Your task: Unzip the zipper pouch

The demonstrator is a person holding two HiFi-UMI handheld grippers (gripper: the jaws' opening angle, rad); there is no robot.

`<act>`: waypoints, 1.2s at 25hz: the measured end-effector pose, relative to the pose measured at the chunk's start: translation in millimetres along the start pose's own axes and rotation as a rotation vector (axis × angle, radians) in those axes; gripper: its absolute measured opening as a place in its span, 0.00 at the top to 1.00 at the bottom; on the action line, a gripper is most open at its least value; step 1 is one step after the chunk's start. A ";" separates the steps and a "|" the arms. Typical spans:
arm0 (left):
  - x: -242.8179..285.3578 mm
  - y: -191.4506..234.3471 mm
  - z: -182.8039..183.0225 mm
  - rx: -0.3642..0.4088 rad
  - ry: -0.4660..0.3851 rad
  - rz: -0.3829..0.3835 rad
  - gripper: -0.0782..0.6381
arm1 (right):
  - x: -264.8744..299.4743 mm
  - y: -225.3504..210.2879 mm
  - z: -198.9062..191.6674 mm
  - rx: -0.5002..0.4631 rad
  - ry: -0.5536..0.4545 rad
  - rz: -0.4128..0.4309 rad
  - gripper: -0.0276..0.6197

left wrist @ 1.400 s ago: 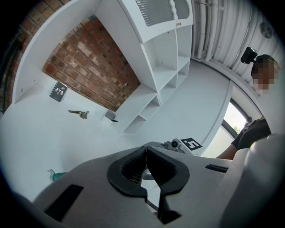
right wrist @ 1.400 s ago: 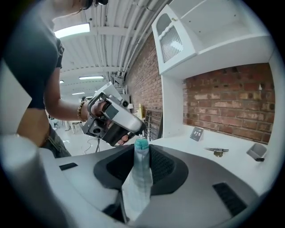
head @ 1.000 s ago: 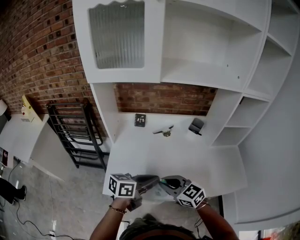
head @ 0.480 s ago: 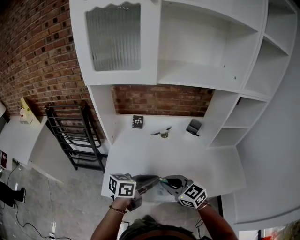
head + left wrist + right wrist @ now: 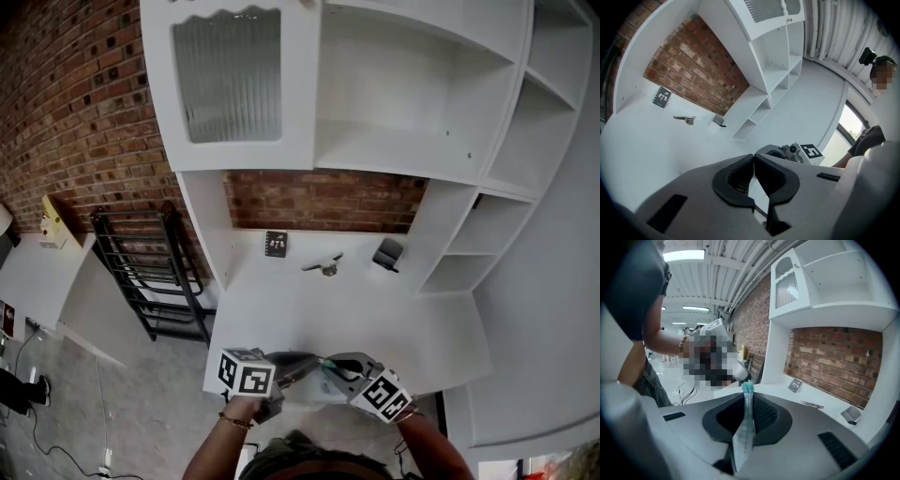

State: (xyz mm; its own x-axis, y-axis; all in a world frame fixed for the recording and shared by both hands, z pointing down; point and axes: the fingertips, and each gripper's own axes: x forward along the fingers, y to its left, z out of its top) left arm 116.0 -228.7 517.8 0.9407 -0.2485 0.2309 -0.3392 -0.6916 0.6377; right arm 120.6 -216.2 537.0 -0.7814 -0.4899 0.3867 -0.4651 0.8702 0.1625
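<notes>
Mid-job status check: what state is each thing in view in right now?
left gripper: shut, fingers meeting at the tips.
right gripper: shut on the zipper pouch.
zipper pouch: pinched edge-on, teal end poking past the fingers; zipped or not, can't tell.
cabinet door: closed.

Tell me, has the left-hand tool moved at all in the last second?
No. Against the near edge of the white desk, the left tool holds the same spot as before, its tip meeting the right tool.
</notes>
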 end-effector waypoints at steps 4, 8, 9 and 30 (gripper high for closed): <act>-7.0 13.9 -5.0 0.028 0.038 0.096 0.88 | -0.3 0.0 0.3 -0.022 0.004 -0.007 0.92; -19.8 24.3 -9.1 0.025 0.044 0.124 0.88 | -3.9 0.5 5.7 -0.026 -0.005 0.004 0.92; -20.7 24.2 -9.0 0.018 0.037 0.120 0.88 | -3.8 0.8 6.2 -0.029 -0.003 0.007 0.92; -31.1 29.3 -10.9 0.013 -0.008 0.140 0.88 | -14.0 0.6 15.4 0.079 -0.075 0.011 0.92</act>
State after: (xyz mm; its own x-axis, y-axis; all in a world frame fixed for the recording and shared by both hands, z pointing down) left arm 76.8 -233.9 537.3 0.8841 -0.3487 0.3112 -0.4674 -0.6582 0.5902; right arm 124.8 -209.7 517.7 -0.8145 -0.4851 0.3182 -0.4851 0.8703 0.0850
